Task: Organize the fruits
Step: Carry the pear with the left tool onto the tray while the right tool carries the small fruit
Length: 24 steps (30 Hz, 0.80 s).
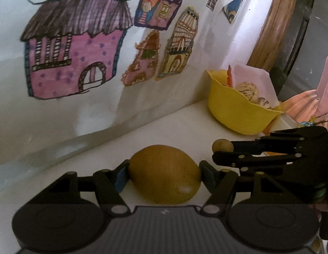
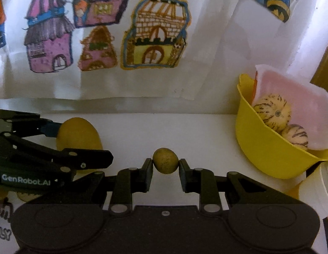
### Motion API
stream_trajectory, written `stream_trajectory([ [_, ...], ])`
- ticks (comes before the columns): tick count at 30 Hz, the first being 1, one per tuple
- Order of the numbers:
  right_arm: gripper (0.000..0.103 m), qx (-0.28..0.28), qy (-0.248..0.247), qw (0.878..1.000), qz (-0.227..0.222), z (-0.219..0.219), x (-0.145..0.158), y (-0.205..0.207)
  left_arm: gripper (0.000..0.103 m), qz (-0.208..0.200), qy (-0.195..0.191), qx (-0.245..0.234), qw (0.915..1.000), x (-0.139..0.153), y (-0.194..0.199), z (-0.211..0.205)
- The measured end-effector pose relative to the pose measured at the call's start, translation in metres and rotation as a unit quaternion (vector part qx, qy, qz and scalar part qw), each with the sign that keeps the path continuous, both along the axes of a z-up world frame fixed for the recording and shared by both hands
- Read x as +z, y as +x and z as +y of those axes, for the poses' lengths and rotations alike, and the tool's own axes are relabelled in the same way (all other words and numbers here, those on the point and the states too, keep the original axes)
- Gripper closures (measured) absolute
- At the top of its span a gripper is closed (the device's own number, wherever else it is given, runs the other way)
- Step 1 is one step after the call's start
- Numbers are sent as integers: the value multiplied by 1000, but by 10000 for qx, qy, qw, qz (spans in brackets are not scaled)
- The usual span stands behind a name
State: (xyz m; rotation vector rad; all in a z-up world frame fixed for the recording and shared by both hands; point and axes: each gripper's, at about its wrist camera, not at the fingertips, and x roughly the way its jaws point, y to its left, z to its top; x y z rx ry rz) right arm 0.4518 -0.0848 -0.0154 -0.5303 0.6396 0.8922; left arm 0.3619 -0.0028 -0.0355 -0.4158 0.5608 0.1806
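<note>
Low centre of left wrist view: left tongs (image 1: 164, 174) clamped on large yellow-green fruit (image 1: 165, 173), fruit resting on white surface (image 1: 174, 127). Lower centre of right wrist view: right tongs (image 2: 165, 165) clamped on small olive fruit (image 2: 165, 163), just above surface. Right edge: yellow bowl (image 2: 267, 152) holding two striped fruits (image 2: 273, 112), pink paper behind them. Upper frame: painted house cut-outs (image 2: 155, 33) on white backdrop.

Large fruit (image 1: 165, 174) between left hand-held gripper (image 1: 164, 175) fingers, on surface (image 1: 174, 124). Small fruit (image 2: 165, 163) to its right, within right hand-held gripper (image 2: 165, 170). Bowl (image 2: 267, 148) holding two fruits farther right, against wall.
</note>
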Motion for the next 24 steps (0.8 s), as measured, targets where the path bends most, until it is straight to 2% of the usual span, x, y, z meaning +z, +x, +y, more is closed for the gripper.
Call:
stream_trajectory([
  [3, 75, 8, 13, 10000, -51, 4, 12, -11, 31, 65, -173, 15, 9998, 2, -13, 6],
  [14, 75, -43, 232, 9992, -329, -3, 57, -61, 31, 26, -252, 47, 9997, 14, -54, 18],
  [19, 75, -146, 226, 9990, -357, -38, 83, -92, 31, -107, -294, -43, 9995, 29, -75, 18],
  [24, 75, -324, 332, 9983, -358, -65, 93, -114, 31, -249, -339, -246, 9988, 44, -97, 11],
])
